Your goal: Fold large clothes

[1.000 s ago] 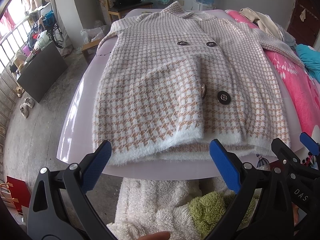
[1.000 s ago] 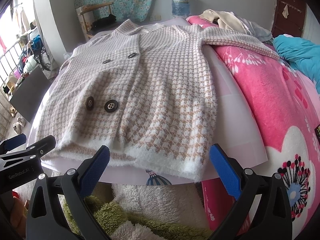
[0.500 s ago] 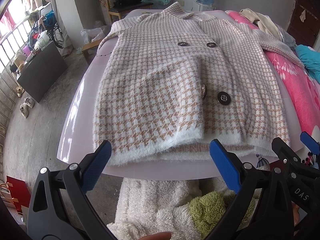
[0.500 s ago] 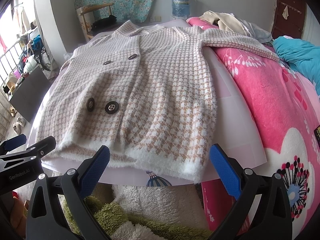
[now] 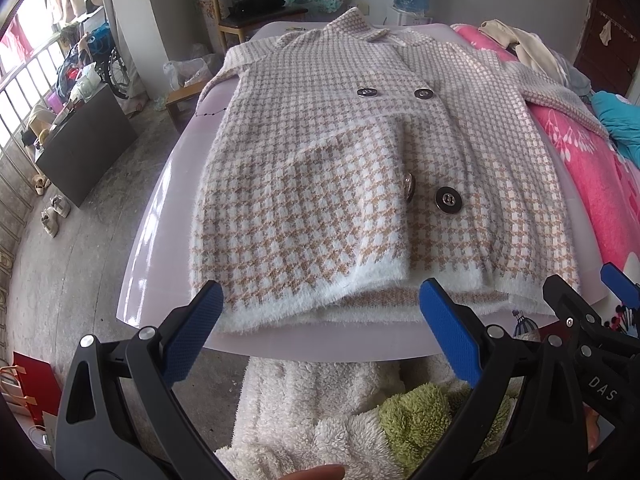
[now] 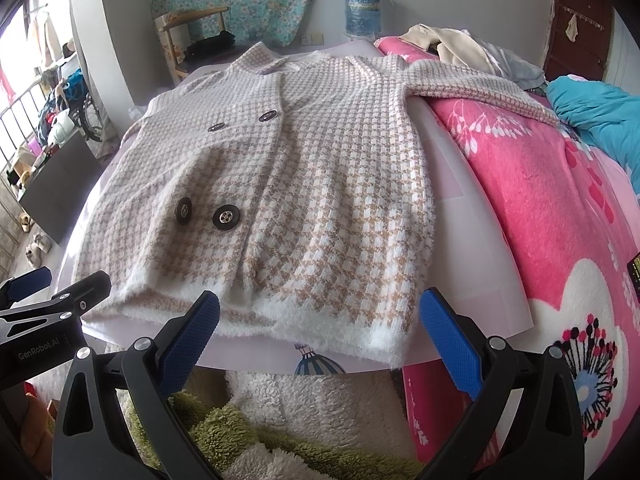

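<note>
Left wrist view shows a pale board (image 5: 156, 248) laid over a bed, a smooth flat surface that probably makes folding easier than the soft pink blanket (image 5: 600, 184) beside it. On the board lies the coat (image 5: 320, 200), a large checked knit spread front side up and buttoned, which suggests it is laid out ready and no fold has yet begun. Its long axis runs from the near edge of the board to the far edge: the white fuzzy hem (image 5: 304, 304) sits along the near edge, the collar (image 5: 356, 26) points to the far edge. In the right wrist view one sleeve (image 6: 480, 84) reaches off the board's right edge onto the blanket; the other drops past the left edge.

The left gripper (image 5: 320, 328) hovers just short of the hem near the board's near left corner, its jaws spread wide and holding nothing. The right gripper (image 6: 320, 330) hangs likewise before the hem's right half, jaws wide apart and empty. Both seem poised to work from the hem end.

Four dark buttons (image 5: 448, 200) sit in two pairs down the front.
</note>
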{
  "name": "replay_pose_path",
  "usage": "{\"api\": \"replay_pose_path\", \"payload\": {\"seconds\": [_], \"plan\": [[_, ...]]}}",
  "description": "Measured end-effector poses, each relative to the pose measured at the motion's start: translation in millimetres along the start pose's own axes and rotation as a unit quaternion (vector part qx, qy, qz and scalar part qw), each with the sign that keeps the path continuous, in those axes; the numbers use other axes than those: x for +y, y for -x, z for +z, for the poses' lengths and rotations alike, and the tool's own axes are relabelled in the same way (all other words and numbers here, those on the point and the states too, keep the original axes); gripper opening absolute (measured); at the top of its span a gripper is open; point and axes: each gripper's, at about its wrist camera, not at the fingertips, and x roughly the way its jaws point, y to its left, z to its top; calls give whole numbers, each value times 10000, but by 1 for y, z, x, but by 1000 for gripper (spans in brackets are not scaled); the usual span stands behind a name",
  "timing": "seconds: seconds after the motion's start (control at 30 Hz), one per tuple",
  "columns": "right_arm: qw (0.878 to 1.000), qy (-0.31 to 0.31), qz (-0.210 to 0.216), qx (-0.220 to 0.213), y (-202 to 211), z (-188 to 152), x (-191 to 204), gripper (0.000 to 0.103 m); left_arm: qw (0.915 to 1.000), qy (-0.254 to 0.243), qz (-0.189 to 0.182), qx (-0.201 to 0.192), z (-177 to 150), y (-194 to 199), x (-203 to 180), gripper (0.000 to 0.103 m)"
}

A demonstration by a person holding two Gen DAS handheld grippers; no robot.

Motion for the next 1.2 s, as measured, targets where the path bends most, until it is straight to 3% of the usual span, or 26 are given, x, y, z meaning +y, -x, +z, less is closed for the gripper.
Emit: {"api": "replay_pose_path", "payload": {"seconds": [1.2], "plan": [[9997,13,-186,160,-15,1,-3,98,9999,39,-55,112,2,-16,15,95]]}}
